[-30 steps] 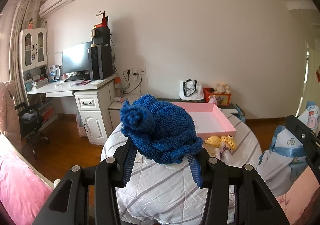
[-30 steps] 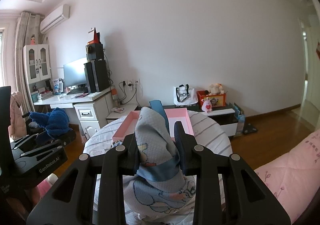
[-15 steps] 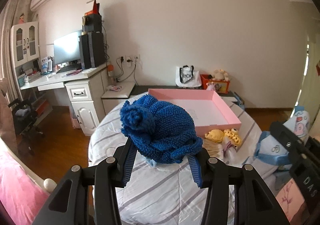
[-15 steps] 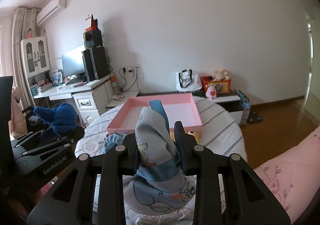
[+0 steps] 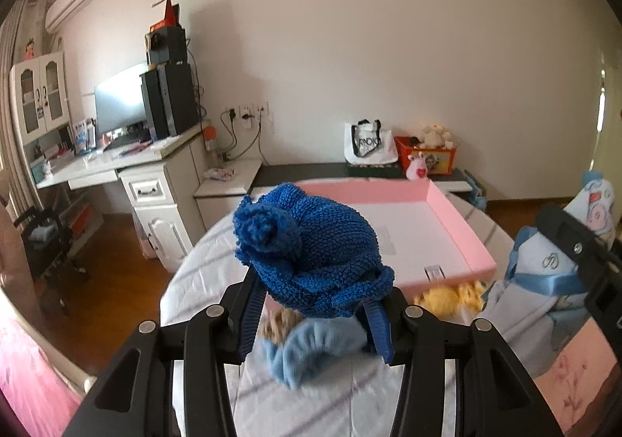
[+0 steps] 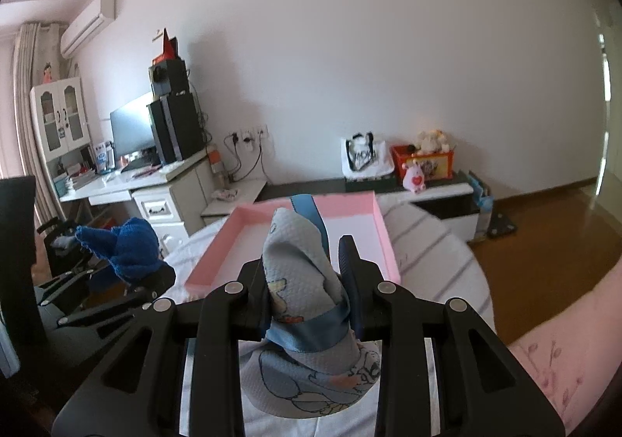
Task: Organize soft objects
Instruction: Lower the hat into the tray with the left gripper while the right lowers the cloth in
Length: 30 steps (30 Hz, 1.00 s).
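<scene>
Blue knitted hat (image 5: 311,254): coarse-knit, pompom facing the camera, clamped between the left gripper (image 5: 315,316) fingers. Pale blue printed cloth (image 6: 307,281) (satin ribbon trim): bunched upright, clamped by the right gripper (image 6: 307,277). Pink tray (image 6: 383,238): open, shallow, on the striped cover. Light blue fleece item (image 5: 311,349) and yellow plush (image 5: 439,297) lie just before the tray

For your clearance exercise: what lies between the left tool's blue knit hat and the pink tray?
In the left wrist view, a yellow plush toy lies between the blue knit hat and the pink tray.

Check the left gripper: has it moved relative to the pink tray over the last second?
Yes. The left gripper, shut on the blue knit hat, has advanced toward the pink tray, which now looms larger and lower in its view.
</scene>
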Available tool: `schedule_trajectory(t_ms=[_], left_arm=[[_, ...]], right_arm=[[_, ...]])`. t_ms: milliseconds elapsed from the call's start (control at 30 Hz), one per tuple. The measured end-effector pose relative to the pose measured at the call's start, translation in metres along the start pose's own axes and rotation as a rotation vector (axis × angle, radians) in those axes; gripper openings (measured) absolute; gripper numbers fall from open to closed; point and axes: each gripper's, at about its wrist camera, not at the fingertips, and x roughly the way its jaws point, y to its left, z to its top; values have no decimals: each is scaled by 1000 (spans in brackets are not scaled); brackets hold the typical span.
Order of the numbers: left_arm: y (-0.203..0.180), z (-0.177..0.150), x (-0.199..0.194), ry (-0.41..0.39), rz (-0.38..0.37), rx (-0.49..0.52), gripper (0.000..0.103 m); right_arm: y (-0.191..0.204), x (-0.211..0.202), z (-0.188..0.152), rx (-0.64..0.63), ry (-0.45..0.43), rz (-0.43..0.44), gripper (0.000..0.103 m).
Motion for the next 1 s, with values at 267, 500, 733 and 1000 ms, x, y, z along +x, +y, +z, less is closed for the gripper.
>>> schedule_trajectory(t_ms=[267, 500, 733, 1000], left_arm=[[-14, 41, 74, -1, -11, 17, 45], [-19, 74, 165, 76, -23, 27, 45], [-17, 108, 266, 197, -42, 30, 45], [-17, 140, 339, 281, -51, 44, 48]], right_arm=[[-12, 58, 28, 3, -4, -10, 28], [-26, 128, 35, 22, 74, -16, 28], [-26, 188, 24, 5, 201, 13, 28], [-31, 230, 4, 18, 350, 37, 37]])
